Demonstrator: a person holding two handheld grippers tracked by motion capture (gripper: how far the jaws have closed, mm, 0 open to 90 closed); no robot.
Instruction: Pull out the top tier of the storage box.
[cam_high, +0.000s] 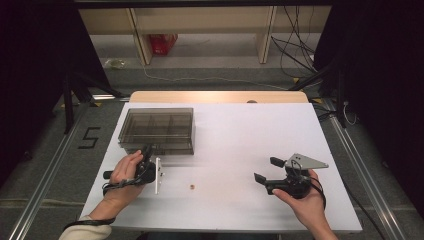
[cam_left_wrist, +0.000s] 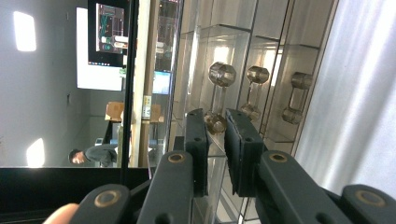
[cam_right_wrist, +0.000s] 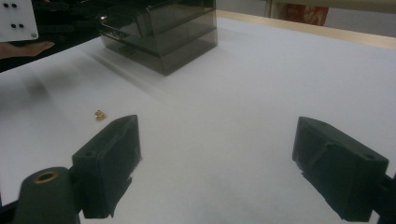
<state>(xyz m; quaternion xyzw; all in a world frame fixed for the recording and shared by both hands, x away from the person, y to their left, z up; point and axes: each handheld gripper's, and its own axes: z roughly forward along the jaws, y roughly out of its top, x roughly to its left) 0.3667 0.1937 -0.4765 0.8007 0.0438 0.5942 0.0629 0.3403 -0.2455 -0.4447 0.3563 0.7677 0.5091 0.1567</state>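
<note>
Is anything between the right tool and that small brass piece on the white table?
Nothing visible: only bare white table lies between the right tool and the small brass piece. The smoky transparent drawer box stands farther back, off that line.

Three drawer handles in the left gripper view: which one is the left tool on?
The leftmost handle: the left tool clamps its near end. The other two handles sit free to its right.

A smoky clear drawer box (cam_high: 156, 130) stands upright at the table's far left, its knob (cam_left_wrist: 215, 122) pinched.
</note>
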